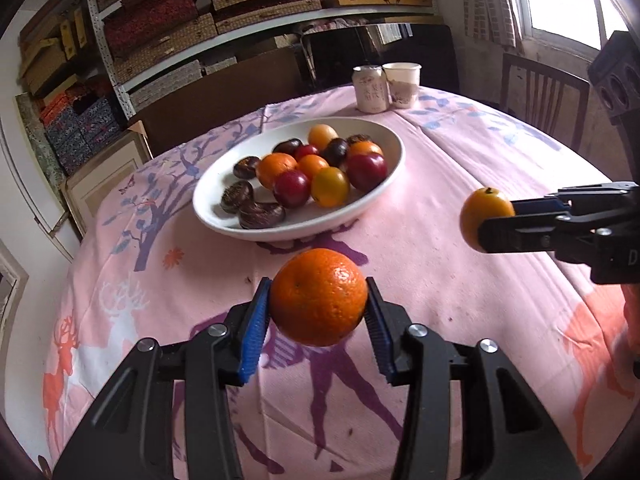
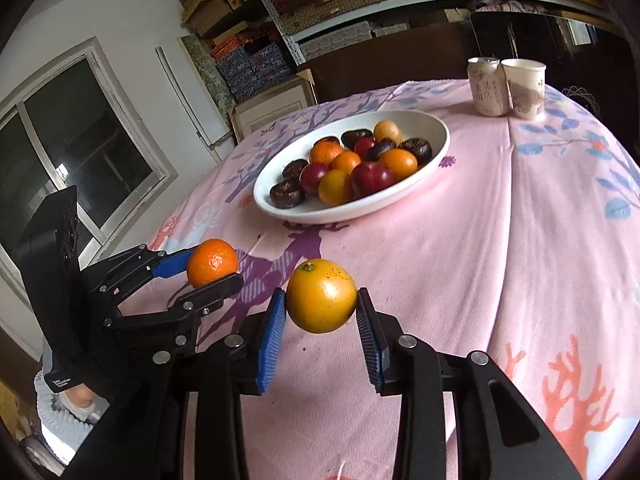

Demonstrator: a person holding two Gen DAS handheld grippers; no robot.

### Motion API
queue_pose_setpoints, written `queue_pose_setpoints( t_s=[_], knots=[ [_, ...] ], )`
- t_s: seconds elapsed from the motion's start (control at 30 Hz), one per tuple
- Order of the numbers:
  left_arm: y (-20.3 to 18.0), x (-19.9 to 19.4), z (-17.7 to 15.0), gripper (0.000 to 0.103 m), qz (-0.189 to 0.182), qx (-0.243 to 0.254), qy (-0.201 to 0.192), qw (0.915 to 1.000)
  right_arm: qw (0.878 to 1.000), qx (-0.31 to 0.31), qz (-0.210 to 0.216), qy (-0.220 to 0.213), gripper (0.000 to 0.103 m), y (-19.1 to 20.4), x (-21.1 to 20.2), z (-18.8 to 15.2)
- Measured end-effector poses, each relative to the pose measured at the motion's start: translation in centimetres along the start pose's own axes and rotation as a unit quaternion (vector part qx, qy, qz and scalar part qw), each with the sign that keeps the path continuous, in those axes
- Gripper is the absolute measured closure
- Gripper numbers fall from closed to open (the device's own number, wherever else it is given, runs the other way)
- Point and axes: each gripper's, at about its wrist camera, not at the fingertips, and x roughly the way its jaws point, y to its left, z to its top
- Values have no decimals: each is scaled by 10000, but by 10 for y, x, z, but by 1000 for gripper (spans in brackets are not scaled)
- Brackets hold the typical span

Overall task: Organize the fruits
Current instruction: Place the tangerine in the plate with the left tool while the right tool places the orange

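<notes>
My left gripper (image 1: 318,304) is shut on a deep orange mandarin (image 1: 319,297), held just above the pink tablecloth (image 1: 440,264). From the right wrist view the same mandarin (image 2: 212,263) shows in the left gripper (image 2: 214,266) at the left. My right gripper (image 2: 321,304) is shut on a smoother yellow-orange fruit (image 2: 321,295), lifted off the cloth; that yellow-orange fruit (image 1: 482,216) also appears at the right of the left wrist view, in the right gripper (image 1: 486,218). Beyond both stands a white oval bowl (image 1: 224,216) with several orange, red and dark fruits; the bowl (image 2: 400,196) lies mid-table.
A drink can (image 1: 370,88) and a paper cup (image 1: 403,84) stand at the far edge of the table. Shelves with stacked boxes (image 1: 160,20) fill the back wall. A wooden chair (image 1: 544,92) stands at the far right, by a window.
</notes>
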Motion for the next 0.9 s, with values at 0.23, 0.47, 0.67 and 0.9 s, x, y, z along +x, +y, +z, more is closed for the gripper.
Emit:
queue_pose_setpoints(
  t_s=[0.23, 0.47, 0.67, 0.9],
  knots=[
    [24, 10, 44, 59, 362, -261, -303, 9985, 9965, -391, -474, -564, 67, 14, -2, 53],
    [44, 44, 82, 59, 428, -616, -362, 9965, 9927, -502, -830, -718, 67, 15, 33, 98],
    [59, 89, 93, 58, 295, -1006, -158, 9944, 9932, -268, -1006, -518, 67, -2, 82, 113],
    [63, 120, 83, 58, 268, -1116, 68, 9934, 9916, -358, -1153, -464, 66, -9, 103, 110]
  ],
)
